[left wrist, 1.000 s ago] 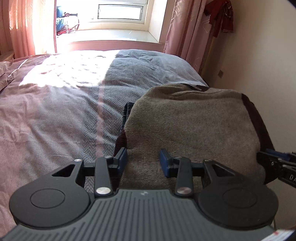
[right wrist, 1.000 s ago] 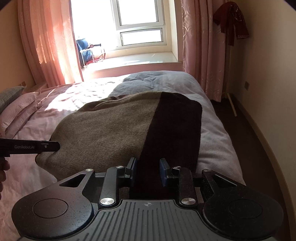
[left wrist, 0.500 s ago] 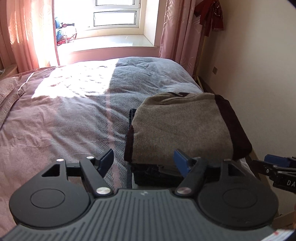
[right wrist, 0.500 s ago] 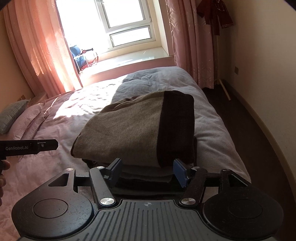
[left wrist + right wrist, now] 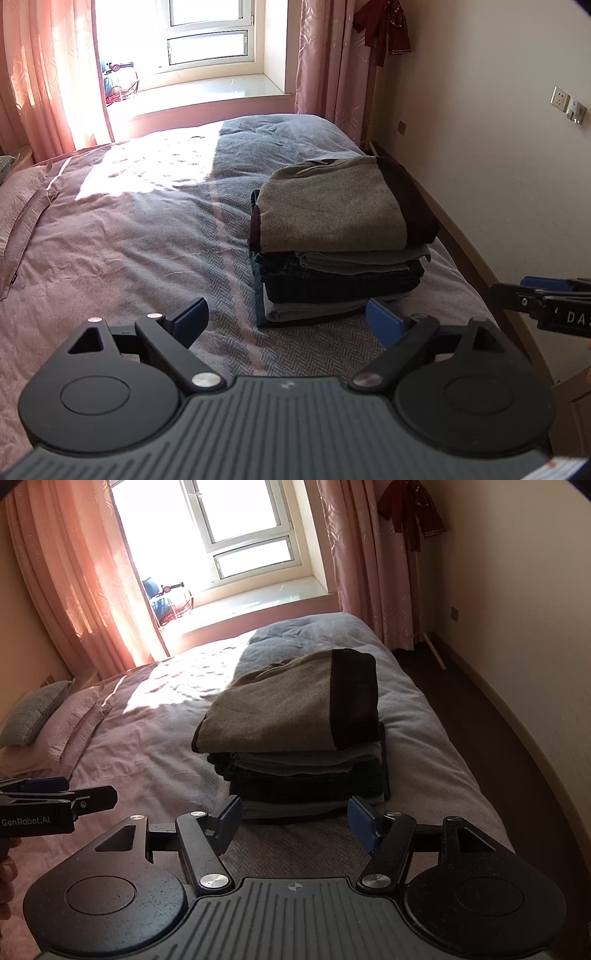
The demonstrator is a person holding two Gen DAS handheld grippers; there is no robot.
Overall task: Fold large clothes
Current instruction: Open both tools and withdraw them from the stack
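Observation:
A folded grey-brown sweater with a dark maroon band lies on top of a stack of folded clothes on the bed. The right wrist view shows the same sweater and the stack. My left gripper is open, held back from the stack's near edge, empty. My right gripper is open too, just short of the stack, holding nothing. Each gripper shows at the edge of the other's view: the right one, the left one.
The bed has a pinkish-grey cover with a sunlit patch at the far end. A pillow lies at the left. A wall and floor strip run along the right. Window and pink curtains stand beyond.
Both grippers let go of the sweater, opened wide and pulled back and up from the stack. The sweater stays on top of the pile.

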